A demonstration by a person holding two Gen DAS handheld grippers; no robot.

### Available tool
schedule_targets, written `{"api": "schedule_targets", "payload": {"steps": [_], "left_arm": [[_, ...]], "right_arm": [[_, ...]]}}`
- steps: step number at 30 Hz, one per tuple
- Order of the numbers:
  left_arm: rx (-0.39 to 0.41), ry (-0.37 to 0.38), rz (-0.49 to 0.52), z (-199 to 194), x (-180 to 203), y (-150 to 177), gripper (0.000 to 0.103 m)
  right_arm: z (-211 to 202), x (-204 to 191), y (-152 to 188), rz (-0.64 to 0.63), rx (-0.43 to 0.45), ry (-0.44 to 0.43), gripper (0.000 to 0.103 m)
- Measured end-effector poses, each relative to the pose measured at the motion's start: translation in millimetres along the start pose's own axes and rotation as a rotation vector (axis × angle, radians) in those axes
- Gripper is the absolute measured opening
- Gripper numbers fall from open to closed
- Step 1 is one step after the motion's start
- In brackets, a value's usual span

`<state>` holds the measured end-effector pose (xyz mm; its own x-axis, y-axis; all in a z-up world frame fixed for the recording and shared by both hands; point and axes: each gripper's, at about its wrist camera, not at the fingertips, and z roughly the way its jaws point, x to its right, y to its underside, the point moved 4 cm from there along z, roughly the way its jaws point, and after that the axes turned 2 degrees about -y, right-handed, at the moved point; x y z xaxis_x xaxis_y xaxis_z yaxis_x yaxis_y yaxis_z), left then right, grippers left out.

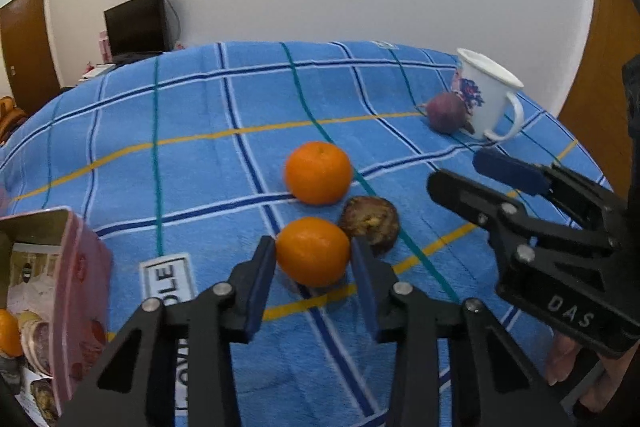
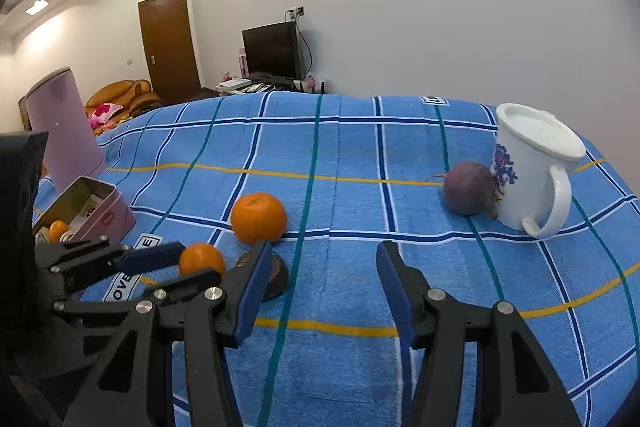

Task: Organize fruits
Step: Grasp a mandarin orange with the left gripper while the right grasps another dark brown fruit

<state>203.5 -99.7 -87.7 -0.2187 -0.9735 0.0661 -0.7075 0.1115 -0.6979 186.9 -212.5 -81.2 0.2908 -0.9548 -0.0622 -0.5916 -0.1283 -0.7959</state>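
Note:
My left gripper is shut on a small orange and holds it just above the blue plaid blanket; the orange also shows in the right wrist view. A second orange and a dark brown fruit lie just beyond it. A purple fruit lies against a white mug at the far right. My right gripper is open and empty over bare blanket; it shows at the right of the left wrist view.
A pink tin box with an orange and other fruit inside stands at the left. A pink cylinder stands behind it. A monitor, a door and a wall lie beyond the bed.

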Motion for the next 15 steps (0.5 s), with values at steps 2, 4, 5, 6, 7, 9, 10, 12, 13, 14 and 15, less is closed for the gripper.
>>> {"api": "schedule_targets", "payload": {"steps": [2, 4, 5, 6, 7, 9, 10, 12, 13, 14, 15], "left_arm": [[0.018, -0.032, -0.002, -3, -6, -1, 0.040], [0.024, -0.063, -0.006, -3, -13, -2, 0.040], [0.024, -0.071, -0.008, -3, -16, -2, 0.040], [0.025, -0.085, -0.014, -4, -20, -2, 0.040], [0.026, -0.091, -0.019, -4, -23, -2, 0.040], [0.030, -0.104, -0.025, -5, -27, -2, 0.040], [0.030, -0.107, -0.026, -6, -29, -1, 0.040], [0.031, -0.109, -0.031, -7, -31, 0, 0.040], [0.031, -0.109, -0.035, -7, -32, 0, 0.040], [0.029, -0.112, -0.037, -6, -32, 0, 0.040], [0.029, -0.109, -0.041, -6, -34, 0, 0.040]], "right_arm": [[2, -5, 0, -0.009, -0.008, -0.016, 0.056], [6, -12, 0, -0.026, -0.021, -0.020, 0.056], [8, -15, 0, -0.036, -0.029, -0.025, 0.056], [11, -19, 0, -0.047, -0.042, -0.027, 0.056], [16, -23, 1, -0.060, -0.062, -0.027, 0.056], [24, -29, 2, -0.081, -0.103, -0.031, 0.056], [28, -31, 3, -0.088, -0.114, -0.031, 0.056], [34, -36, 5, -0.106, -0.145, -0.037, 0.056], [38, -38, 6, -0.113, -0.160, -0.044, 0.055], [40, -40, 6, -0.121, -0.170, -0.049, 0.053], [42, -41, 7, -0.127, -0.181, -0.051, 0.051]]}}
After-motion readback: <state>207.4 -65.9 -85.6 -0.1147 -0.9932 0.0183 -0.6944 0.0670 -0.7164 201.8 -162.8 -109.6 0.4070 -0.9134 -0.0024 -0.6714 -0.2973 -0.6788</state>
